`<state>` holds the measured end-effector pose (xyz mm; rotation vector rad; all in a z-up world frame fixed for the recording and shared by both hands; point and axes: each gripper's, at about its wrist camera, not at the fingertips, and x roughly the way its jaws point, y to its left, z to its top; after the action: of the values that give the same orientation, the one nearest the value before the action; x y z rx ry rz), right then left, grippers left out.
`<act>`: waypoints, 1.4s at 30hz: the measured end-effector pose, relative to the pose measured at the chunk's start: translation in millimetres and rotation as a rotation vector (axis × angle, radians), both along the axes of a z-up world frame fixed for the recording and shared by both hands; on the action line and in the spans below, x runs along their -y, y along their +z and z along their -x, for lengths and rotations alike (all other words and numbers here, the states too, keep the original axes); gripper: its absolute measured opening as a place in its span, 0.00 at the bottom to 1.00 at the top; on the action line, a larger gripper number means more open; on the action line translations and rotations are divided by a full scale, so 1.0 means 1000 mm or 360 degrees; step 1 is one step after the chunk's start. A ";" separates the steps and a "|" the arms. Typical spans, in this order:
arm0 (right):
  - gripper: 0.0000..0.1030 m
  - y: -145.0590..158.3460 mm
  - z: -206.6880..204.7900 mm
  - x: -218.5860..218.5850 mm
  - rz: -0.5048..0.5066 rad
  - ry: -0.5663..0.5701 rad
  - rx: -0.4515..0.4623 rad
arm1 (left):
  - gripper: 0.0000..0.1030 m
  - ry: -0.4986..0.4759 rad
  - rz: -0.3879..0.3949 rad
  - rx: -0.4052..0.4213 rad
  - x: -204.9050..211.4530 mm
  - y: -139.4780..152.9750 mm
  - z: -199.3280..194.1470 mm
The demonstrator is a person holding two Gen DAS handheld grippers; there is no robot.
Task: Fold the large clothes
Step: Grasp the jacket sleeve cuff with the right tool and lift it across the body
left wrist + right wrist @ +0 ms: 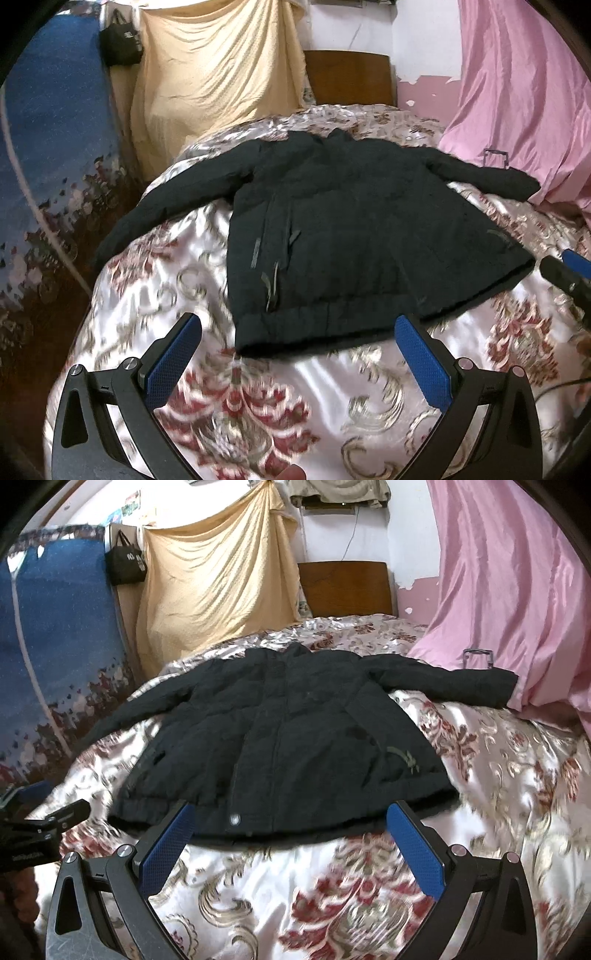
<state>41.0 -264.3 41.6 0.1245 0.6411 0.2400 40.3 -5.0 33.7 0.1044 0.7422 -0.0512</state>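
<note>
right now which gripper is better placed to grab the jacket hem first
Right, marginally. The right gripper has its open fingertips at the hem of the black jacket, while the left gripper is open too but sits over the bedspread beside the hem's left corner.

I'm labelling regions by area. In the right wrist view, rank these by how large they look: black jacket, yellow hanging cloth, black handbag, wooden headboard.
1. black jacket
2. yellow hanging cloth, though it hangs farther back, so true size is unsure
3. wooden headboard
4. black handbag
</note>
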 end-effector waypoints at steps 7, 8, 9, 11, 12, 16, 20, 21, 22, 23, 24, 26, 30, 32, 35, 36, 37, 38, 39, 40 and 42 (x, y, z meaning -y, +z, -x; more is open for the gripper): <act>1.00 0.024 -0.055 0.056 -0.0012 -0.0072 -0.0063 | 0.99 -0.0117 -0.0016 0.0010 0.024 0.031 -0.067; 1.00 0.023 -0.069 0.068 -0.0029 -0.0113 -0.0089 | 0.99 -0.0133 -0.0020 0.0013 0.027 0.032 -0.078; 1.00 0.020 -0.083 0.080 -0.0062 -0.0133 -0.0125 | 0.99 -0.0155 -0.0029 0.0017 0.037 0.030 -0.093; 1.00 0.013 -0.112 0.100 -0.0114 -0.0165 -0.0203 | 0.99 -0.0192 -0.0037 0.0006 0.050 0.024 -0.120; 1.00 0.008 -0.130 0.112 -0.0116 -0.0199 -0.0238 | 0.99 -0.0218 -0.0038 0.0001 0.059 0.020 -0.137; 1.00 -0.010 -0.208 0.157 -0.0055 -0.0333 -0.0270 | 0.99 -0.0261 -0.0034 -0.0025 0.094 -0.001 -0.200; 1.00 -0.029 -0.277 0.205 -0.0079 -0.0498 -0.0322 | 0.99 -0.0267 -0.0042 -0.0059 0.123 -0.025 -0.256; 1.00 -0.034 -0.292 0.219 -0.0109 -0.0566 -0.0332 | 0.99 -0.0264 -0.0036 -0.0076 0.130 -0.032 -0.272; 1.00 -0.039 -0.302 0.230 -0.0128 -0.0622 -0.0343 | 0.99 -0.0260 -0.0034 -0.0094 0.138 -0.040 -0.287; 1.00 -0.045 -0.313 0.244 -0.0154 -0.0691 -0.0356 | 0.99 -0.0253 -0.0040 -0.0110 0.143 -0.045 -0.300; 1.00 -0.050 -0.322 0.253 -0.0168 -0.0724 -0.0366 | 0.99 -0.0248 -0.0044 -0.0119 0.148 -0.052 -0.315; 1.00 -0.062 -0.336 0.276 -0.0164 -0.0835 -0.0392 | 0.99 -0.0233 -0.0037 -0.0108 0.156 -0.059 -0.344; 1.00 -0.084 -0.341 0.309 -0.0215 -0.1061 -0.0422 | 0.99 -0.0201 0.0008 -0.0062 0.171 -0.071 -0.397; 1.00 -0.099 -0.340 0.325 -0.0324 -0.1149 -0.0442 | 0.99 -0.0180 0.0026 -0.0060 0.178 -0.078 -0.417; 1.00 -0.124 -0.338 0.346 -0.0552 -0.1267 -0.0492 | 0.99 -0.0167 0.0054 -0.0043 0.189 -0.090 -0.441; 0.99 -0.131 -0.338 0.354 -0.0660 -0.1311 -0.0492 | 0.99 -0.0161 0.0062 -0.0048 0.192 -0.094 -0.449; 0.98 -0.137 -0.338 0.359 -0.0741 -0.1348 -0.0484 | 0.99 -0.0153 0.0084 -0.0054 0.195 -0.096 -0.457; 0.95 -0.142 -0.336 0.368 -0.0853 -0.1412 -0.0454 | 0.99 -0.0144 0.0100 -0.0061 0.198 -0.097 -0.464; 0.91 -0.144 -0.334 0.372 -0.0905 -0.1448 -0.0428 | 0.99 -0.0137 0.0117 -0.0072 0.201 -0.098 -0.472; 0.89 -0.144 -0.332 0.379 -0.0974 -0.1499 -0.0374 | 0.99 -0.0137 0.0123 -0.0075 0.204 -0.100 -0.475; 0.60 -0.144 -0.332 0.386 -0.1040 -0.1542 -0.0314 | 0.99 -0.0135 0.0104 -0.0093 0.211 -0.106 -0.486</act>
<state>373.0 -650.1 -102.0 1.0660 0.6120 -0.5193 526.5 -216.4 -72.0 0.0723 0.7937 -0.1596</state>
